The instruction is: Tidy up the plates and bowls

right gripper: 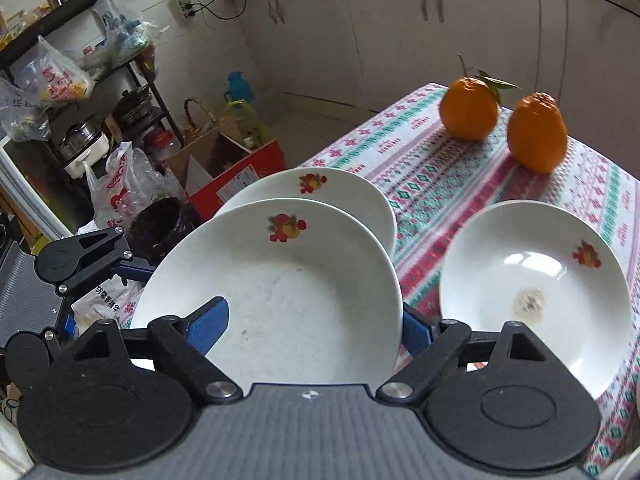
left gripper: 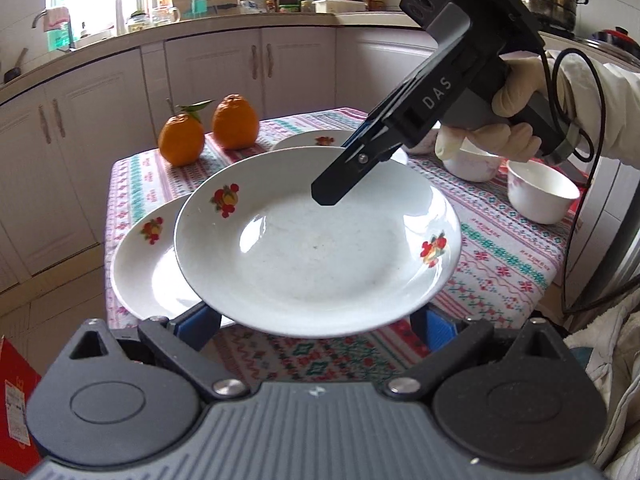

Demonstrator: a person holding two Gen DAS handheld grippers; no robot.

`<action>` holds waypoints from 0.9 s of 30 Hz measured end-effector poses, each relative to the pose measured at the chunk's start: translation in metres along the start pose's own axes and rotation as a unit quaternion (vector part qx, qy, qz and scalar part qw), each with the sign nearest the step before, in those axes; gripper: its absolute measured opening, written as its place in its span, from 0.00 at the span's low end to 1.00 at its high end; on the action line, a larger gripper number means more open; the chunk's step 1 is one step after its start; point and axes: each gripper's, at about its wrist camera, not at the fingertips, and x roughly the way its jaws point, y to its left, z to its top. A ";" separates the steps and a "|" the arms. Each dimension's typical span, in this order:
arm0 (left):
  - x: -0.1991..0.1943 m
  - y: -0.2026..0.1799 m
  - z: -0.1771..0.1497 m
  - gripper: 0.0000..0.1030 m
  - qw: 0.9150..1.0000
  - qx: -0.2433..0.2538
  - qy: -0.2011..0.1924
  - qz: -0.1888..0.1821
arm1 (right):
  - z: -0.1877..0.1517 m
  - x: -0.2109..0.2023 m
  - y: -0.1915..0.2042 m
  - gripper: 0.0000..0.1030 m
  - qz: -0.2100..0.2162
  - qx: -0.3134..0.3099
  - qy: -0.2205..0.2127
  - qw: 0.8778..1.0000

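Plates (left gripper: 316,256) glossy glazed ceramic – tablecloth (left gripper: 500,248) matt woven cloth – oranges (left gripper: 234,122) dimpled.

Bright window daylight; fisheye-bent edges

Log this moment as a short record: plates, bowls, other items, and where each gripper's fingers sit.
raised plate: white, fruit print, held above the table
second plate: same print, partly covered by the raised plate in both views
third plate: flat on the patterned tablecloth
bowls: near bowl, far bowl, both white
oranges: two, at the table's far side
left gripper: pads under the raised plate's near rim; grip unclear
right gripper: one finger over the plate, one outside its rim; grip unclear
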 end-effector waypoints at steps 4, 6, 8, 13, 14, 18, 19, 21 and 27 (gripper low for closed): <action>-0.005 0.020 -0.004 0.97 1.000 -0.015 0.005 0.024 | 0.023 0.029 0.008 0.90 0.016 -0.018 0.007 1.000; -0.005 0.029 -0.005 0.97 0.999 -0.021 0.007 0.030 | 0.032 0.040 0.009 0.90 0.022 -0.022 0.011 0.999; -0.004 0.036 -0.006 0.97 0.999 -0.026 0.010 0.032 | 0.038 0.049 0.008 0.90 0.025 -0.020 0.014 0.999; 0.004 0.048 -0.005 0.97 0.999 -0.036 0.012 0.027 | 0.046 0.065 0.002 0.90 0.025 -0.008 0.020 0.999; 0.005 0.049 -0.004 0.97 0.999 -0.037 0.012 0.025 | 0.046 0.067 0.000 0.90 0.025 -0.005 0.021 0.999; 0.011 0.055 -0.004 0.97 0.999 -0.037 0.013 0.021 | 0.048 0.076 -0.006 0.90 0.021 0.003 0.025 0.999; 0.012 0.056 -0.004 0.97 0.999 -0.037 0.013 0.020 | 0.048 0.077 -0.008 0.90 0.021 0.006 0.026 0.999; 0.014 0.057 -0.005 0.97 0.999 -0.038 0.014 0.018 | 0.048 0.078 -0.009 0.90 0.019 0.008 0.028 0.999; 0.020 0.064 -0.005 0.97 0.999 -0.043 0.014 0.014 | 0.047 0.081 -0.014 0.89 0.010 0.014 0.033 0.999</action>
